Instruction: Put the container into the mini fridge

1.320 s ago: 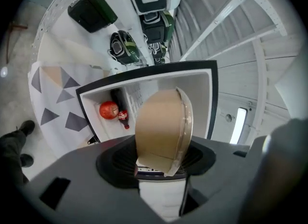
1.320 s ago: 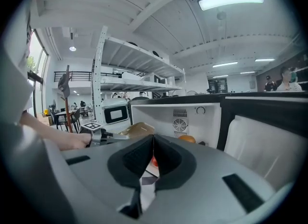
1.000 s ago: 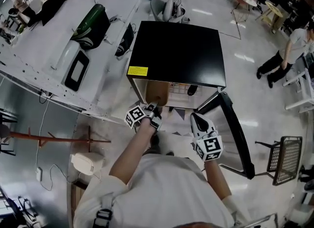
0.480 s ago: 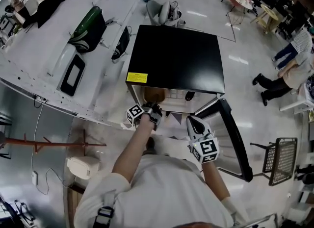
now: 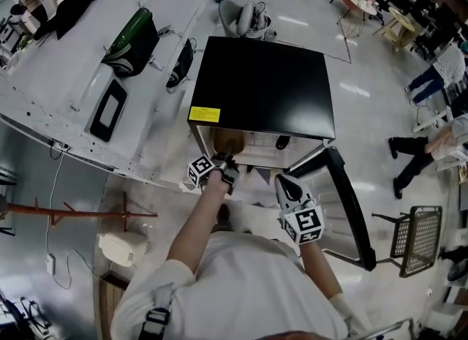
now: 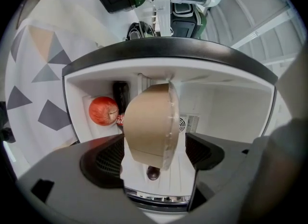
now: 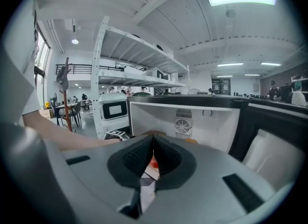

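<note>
The black mini fridge (image 5: 263, 86) stands on the floor with its door (image 5: 351, 207) swung open to the right. The container (image 6: 149, 126), a brown paper bowl with a clear lid, is tipped on its side inside the white fridge cavity; its top shows in the head view as the container (image 5: 229, 141). My left gripper (image 6: 151, 153) is at the fridge mouth (image 5: 223, 164), and its jaws are opening around the container, with a gap at the right pad. My right gripper (image 7: 153, 146) is shut and empty, just in front of the fridge (image 5: 287, 181).
Inside the fridge a red apple (image 6: 103, 111) and a dark can (image 6: 121, 95) sit at the left, and a small dark round thing (image 6: 153, 172) lies near the front. A white table (image 5: 110, 75) with bags stands at the left, a black mesh chair (image 5: 420, 236) at the right.
My left gripper has gone forward a little, carrying the container deeper into the fridge. My right gripper has drifted slightly left. A person at the right has walked on.
</note>
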Motion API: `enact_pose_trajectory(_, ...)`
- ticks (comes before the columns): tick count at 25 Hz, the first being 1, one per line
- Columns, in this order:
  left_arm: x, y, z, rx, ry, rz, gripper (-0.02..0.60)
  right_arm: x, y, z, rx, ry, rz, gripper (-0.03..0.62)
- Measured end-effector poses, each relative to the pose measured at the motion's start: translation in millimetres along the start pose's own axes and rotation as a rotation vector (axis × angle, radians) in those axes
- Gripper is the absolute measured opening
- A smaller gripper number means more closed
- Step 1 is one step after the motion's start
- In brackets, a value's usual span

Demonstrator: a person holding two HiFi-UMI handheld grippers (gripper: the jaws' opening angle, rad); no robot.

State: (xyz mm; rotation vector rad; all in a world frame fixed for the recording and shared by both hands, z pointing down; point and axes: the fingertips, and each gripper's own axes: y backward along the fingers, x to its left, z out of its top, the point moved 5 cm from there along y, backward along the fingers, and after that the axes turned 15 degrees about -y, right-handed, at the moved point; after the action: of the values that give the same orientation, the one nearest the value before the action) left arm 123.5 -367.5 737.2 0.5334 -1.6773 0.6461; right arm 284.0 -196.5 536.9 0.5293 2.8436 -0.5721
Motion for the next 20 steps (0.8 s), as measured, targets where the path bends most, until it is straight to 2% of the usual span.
enact_pose_trajectory(5,2,8,-1,-0.002,-0.027,-0.002,0.407,1,7,-4,-0.002,-0.001,0.003,0.008)
enact_pose_trajectory(12,-1,33,-4,-0.024,-0.077,-0.004,0.41,0,23,-7,-0.018,-0.007,0.01,0.008)
enact_pose_trajectory(20,-28,79,-8,-0.038,-0.229,-0.035,0.408,3,35,-17,-0.032,-0.03,0.039,0.008)
